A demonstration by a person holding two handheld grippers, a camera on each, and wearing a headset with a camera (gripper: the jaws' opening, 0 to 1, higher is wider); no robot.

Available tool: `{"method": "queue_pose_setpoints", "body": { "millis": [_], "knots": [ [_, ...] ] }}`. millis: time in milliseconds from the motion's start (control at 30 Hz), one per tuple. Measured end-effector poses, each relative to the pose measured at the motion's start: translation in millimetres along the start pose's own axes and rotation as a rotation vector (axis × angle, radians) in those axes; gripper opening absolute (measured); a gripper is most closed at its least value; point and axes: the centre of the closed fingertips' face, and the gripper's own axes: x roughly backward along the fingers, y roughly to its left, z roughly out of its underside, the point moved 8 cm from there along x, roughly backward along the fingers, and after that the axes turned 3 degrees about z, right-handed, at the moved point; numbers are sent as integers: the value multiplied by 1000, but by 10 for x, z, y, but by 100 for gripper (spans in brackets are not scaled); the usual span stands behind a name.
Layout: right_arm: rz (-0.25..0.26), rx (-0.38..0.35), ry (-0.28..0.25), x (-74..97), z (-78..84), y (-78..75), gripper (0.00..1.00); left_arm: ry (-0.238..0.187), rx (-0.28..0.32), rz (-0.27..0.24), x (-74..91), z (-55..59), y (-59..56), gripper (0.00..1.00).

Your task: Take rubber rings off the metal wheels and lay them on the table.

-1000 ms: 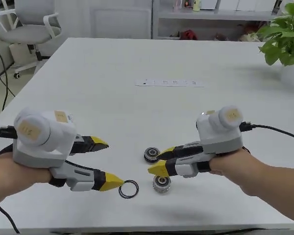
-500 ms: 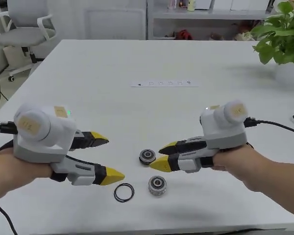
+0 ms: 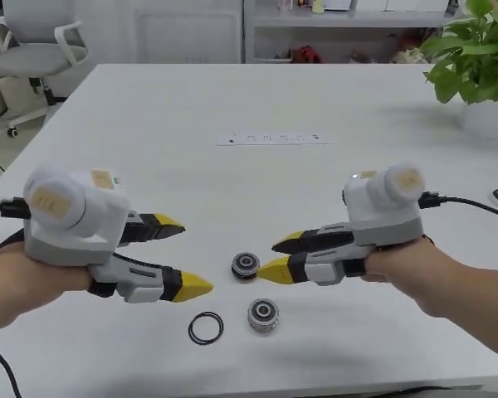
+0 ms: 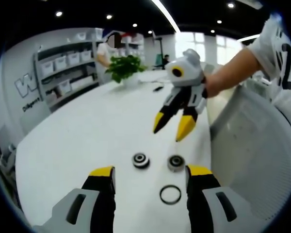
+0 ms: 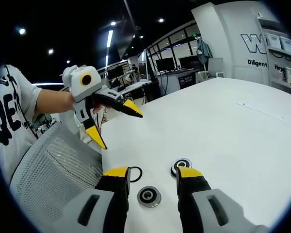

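Right of the ring (image 3: 206, 327) on the table (image 3: 232, 99) lay a near wheel (image 3: 263, 315) and far wheel (image 3: 246, 264). Above the ring hovered the left gripper (image 3: 192, 254) and right gripper (image 3: 269, 258), jaws spread, empty.

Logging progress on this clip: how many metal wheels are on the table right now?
2. The far wheel lies just off the right gripper's tips. The near wheel lies closer to the person, beside the loose rubber ring. None seems hidden.

Ring (image 3: 206, 327) left of near wheel (image 3: 263, 315), other wheel (image 3: 245, 264) behind.
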Motion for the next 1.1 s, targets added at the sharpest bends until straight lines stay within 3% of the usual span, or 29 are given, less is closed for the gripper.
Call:
{"method": "queue_pose_setpoints", "body": {
  "millis": [500,1100],
  "knots": [
    [24,7,-6,40,-18,-132,34,-11,1,1,-129,-65,133,58],
    [49,34,9,-2,1,-328,33,-8,7,-9,-232,-66,327,58]
  ]
}}
